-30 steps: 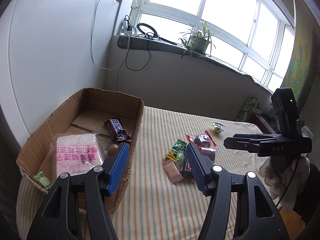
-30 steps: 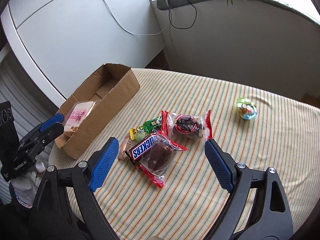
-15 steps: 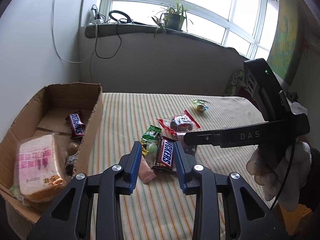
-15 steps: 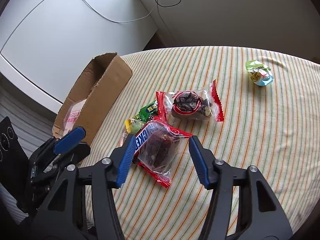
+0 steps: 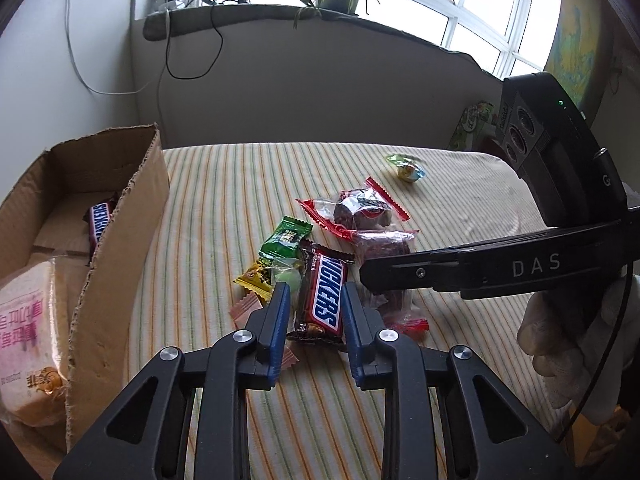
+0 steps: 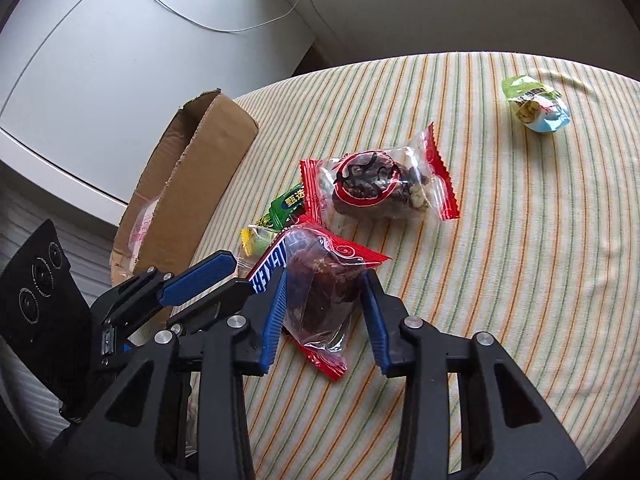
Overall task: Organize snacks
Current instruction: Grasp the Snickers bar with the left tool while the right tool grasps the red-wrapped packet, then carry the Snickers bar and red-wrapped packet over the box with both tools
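The left gripper [image 5: 314,312] straddles the brown Snickers bar [image 5: 325,294] lying on the striped tablecloth [image 5: 224,200]. Its blue jaws are closing, the bar between them; both pads stand at the wrapper's edges, but firm contact cannot be confirmed.

The right gripper [image 6: 326,312] straddles the clear, red-ended packet of dark dried fruit [image 6: 320,292], which partly overlies the bar. Its jaws are closing with the packet between them; the left pad sits against the film, while the right pad is just clear.

The open brown cardboard box [image 5: 120,216] stands just left of the snack pile. The cloth to the right and toward the far wall is largely open, with only a small green-and-blue wrapped sweet [image 6: 536,110] well apart.

Only the left wrist view shows the box interior: a second Snickers bar [image 5: 98,222] and a bagged bread loaf [image 5: 28,344]. The right wrist view shows only the box's outer wall.
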Demonstrator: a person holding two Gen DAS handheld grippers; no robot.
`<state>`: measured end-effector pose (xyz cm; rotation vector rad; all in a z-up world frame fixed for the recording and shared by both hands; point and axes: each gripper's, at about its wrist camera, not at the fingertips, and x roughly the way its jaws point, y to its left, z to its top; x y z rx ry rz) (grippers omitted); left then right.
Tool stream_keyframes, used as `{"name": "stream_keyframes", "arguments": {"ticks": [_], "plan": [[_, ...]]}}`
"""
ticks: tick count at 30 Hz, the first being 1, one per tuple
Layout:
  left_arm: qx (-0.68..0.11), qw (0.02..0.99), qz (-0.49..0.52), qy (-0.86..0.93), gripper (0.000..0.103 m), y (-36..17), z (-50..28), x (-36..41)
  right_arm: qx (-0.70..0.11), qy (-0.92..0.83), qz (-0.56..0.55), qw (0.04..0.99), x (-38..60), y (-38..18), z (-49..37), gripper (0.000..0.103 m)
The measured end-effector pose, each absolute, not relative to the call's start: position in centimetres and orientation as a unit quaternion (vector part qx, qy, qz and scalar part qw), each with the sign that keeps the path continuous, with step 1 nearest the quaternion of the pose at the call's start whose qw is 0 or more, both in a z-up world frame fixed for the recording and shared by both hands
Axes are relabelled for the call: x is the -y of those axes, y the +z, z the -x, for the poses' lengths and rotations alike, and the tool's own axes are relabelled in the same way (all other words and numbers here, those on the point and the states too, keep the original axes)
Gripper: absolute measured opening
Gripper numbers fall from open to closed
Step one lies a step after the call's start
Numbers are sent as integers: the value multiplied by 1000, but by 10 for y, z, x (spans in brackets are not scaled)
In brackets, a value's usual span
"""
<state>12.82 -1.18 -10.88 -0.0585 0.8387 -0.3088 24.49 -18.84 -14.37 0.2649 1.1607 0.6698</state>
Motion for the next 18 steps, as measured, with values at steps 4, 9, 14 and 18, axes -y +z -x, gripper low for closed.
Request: {"name": "stream_keyframes", "arguments": {"ticks": [4,9,14,18], "plan": [[-420,895,9,-151,24,-113,-135,20,-537,302,-124,778,200,-143,-245,38],[-429,892,-20,-142,28,-119,-143,30,-535,299,-131,779,210,-143,-244,38],[-437,888,-37,-137,27,-127,-146,34,-533,298,-127,782,212,-141,-241,38],[-437,888,-31,-137,27,-126,-145,33,-532,298,-131,782,214,-141,-239,38]]}}
